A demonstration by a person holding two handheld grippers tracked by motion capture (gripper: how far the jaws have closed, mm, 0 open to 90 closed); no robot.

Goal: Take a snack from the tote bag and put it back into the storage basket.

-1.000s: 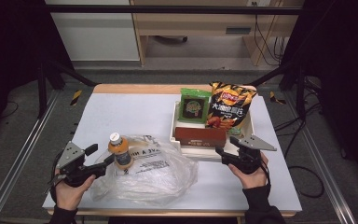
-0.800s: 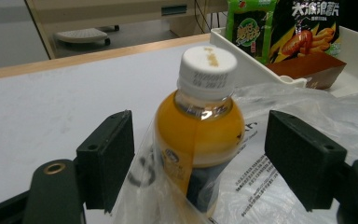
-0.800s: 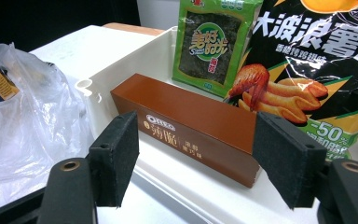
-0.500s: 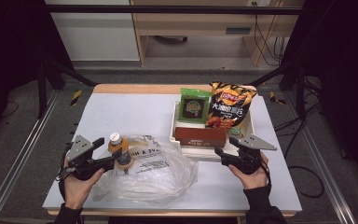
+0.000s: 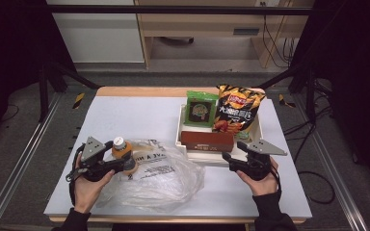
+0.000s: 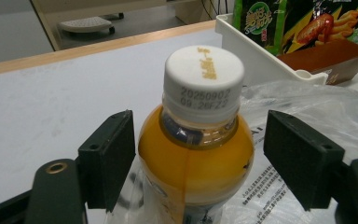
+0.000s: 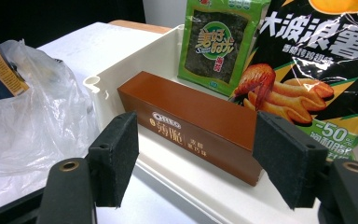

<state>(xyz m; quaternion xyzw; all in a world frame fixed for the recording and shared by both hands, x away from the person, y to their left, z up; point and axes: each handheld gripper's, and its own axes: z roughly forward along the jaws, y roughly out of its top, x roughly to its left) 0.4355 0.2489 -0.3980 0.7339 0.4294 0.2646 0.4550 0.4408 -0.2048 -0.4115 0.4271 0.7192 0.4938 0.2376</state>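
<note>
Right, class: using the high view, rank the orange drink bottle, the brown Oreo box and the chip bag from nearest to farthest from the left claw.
1. Orange drink bottle: between the jaws of the left claw, over the plastic bag.
2. Brown Oreo box: at the front of the white tray, to the right.
3. Chip bag: standing at the tray's back right.

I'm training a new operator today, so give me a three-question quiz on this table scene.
1. True or false: the left gripper has its jaws pressed on the bottle.
2. What lies under the bottle: A) the plastic bag, B) a towel, C) a plate?
3. Which item in the white tray lies nearest the right gripper?

Key: 1 false, the jaws stand apart from it. 2 A. 3 the brown box.
</note>
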